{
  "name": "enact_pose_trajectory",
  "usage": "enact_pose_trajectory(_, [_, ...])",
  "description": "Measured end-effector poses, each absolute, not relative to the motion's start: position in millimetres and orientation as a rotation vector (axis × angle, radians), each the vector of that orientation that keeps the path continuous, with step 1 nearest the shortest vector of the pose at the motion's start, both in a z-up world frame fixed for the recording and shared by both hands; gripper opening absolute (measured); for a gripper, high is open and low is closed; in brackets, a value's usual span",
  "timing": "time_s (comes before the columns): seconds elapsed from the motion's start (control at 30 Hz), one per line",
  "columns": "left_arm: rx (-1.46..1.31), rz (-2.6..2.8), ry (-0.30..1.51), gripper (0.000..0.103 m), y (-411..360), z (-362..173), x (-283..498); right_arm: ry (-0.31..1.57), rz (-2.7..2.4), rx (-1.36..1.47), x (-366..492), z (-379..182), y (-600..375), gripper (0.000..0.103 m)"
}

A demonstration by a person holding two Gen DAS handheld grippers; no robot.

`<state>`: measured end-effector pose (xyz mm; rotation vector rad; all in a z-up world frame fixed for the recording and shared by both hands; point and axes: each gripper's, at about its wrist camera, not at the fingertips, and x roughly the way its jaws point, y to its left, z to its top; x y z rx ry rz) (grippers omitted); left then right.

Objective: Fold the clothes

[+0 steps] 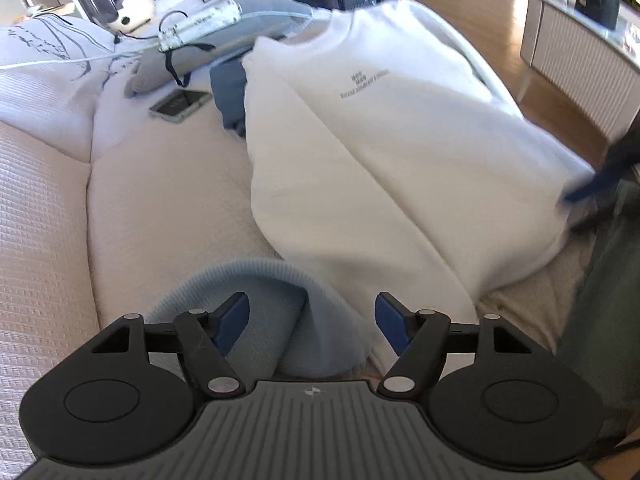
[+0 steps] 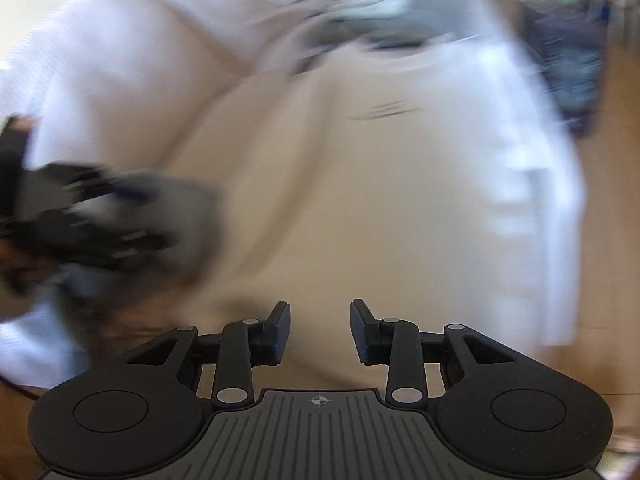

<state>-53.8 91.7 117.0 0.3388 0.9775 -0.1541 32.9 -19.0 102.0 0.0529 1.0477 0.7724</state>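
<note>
Both tools, left tool [image 1: 313,322] and right tool [image 2: 320,330], hung spread and empty; the unpinned white sweatshirt [image 1: 380,140] could slump, undoing its fold.

A white sweatshirt with small chest lettering [image 1: 372,152] lies spread on the cream textured sofa seat [image 1: 160,208]. Left of its shoulder sit a folded dark blue garment [image 1: 230,96] and a flat phone [image 1: 181,103]. A light blue ribbed cuff [image 1: 280,292] lies just before its hem.

Wooden floor [image 1: 472,12], pale sofa [image 1: 160,208]
</note>
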Motion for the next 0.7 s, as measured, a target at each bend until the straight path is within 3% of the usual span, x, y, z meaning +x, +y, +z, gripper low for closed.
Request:
enact_pose_trajectory(0.37, [0.335,-0.143,0.931,0.072,93,120,-57,1.229,0.879,0.114,42,43,60,0.032])
enact_pose_trajectory(0.43, [0.322,-0.143,0.932,0.072,94,120,-55,1.246,0.878,0.082,42,36,64,0.017])
enact_pose_trajectory(0.5, [0.314,-0.127,0.93,0.072,95,121,-51,1.239,0.874,0.054,40,38,65,0.007])
enact_pose_trajectory(0.63, [0.35,-0.101,0.889,0.075,96,133,-47,1.137,0.91,-0.036,34,78,56,0.005])
enact_pose_trajectory(0.7, [0.367,-0.092,0.86,0.081,95,142,-43,1.076,0.91,-0.077,41,110,44,0.005])
